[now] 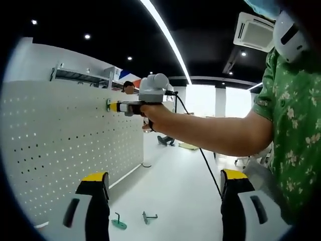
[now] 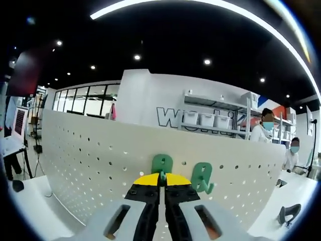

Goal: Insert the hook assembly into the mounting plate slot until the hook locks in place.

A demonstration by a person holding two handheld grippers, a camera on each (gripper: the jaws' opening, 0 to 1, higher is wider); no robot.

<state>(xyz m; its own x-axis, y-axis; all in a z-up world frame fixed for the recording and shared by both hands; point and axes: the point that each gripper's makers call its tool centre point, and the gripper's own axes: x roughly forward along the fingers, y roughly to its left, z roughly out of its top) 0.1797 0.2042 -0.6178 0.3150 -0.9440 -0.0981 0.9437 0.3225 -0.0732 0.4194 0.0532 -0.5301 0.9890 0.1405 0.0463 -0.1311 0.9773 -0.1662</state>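
The right gripper [image 2: 161, 176] has its jaws pressed together on a green hook [image 2: 162, 164], holding it against the white pegboard [image 2: 90, 160], just beside a second green hook [image 2: 202, 177] already hanging on the board. In the left gripper view, the left gripper [image 1: 165, 183] hangs back with its jaws spread wide and nothing between them; a green hook [image 1: 119, 222] and a grey hook [image 1: 149, 217] lie on the white table [image 1: 175, 201] near the pegboard's foot.
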